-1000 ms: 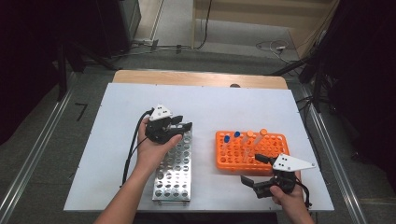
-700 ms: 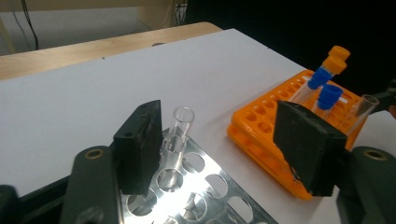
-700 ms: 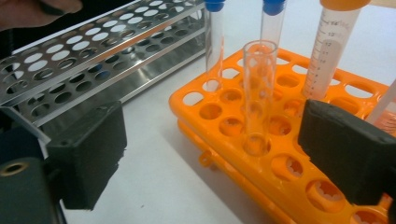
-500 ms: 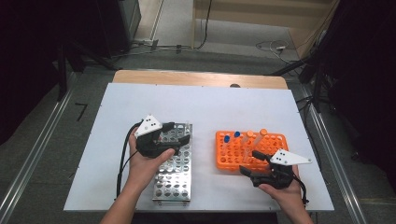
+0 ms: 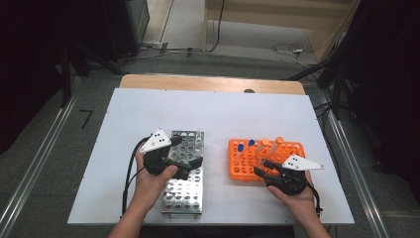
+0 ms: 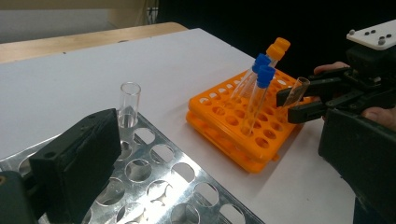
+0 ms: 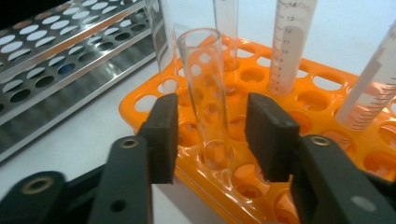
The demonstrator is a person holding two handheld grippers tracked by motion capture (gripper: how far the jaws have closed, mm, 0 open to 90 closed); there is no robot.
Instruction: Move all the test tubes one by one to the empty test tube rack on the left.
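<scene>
Bracketing an uncapped glass test tube (image 7: 205, 93) that stands in the orange tube rack (image 5: 237, 171), the right hand-held gripper (image 7: 212, 135) has its jaws spread, pads clear on both sides. Judged step: pick-up, not yet closed. The left hand-held gripper (image 5: 190, 166), spread and empty, hovers over the steel rack (image 5: 185, 198), at nine o'clock of the orange one. Next move calls for a square, gentle closure, then a straight lift.

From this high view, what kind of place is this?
Probably a lab-style data-recording bench: an orange tube rack with capped tubes, a metal tube rack holding one glass tube, all on a white table, with cables on the floor behind.
</scene>
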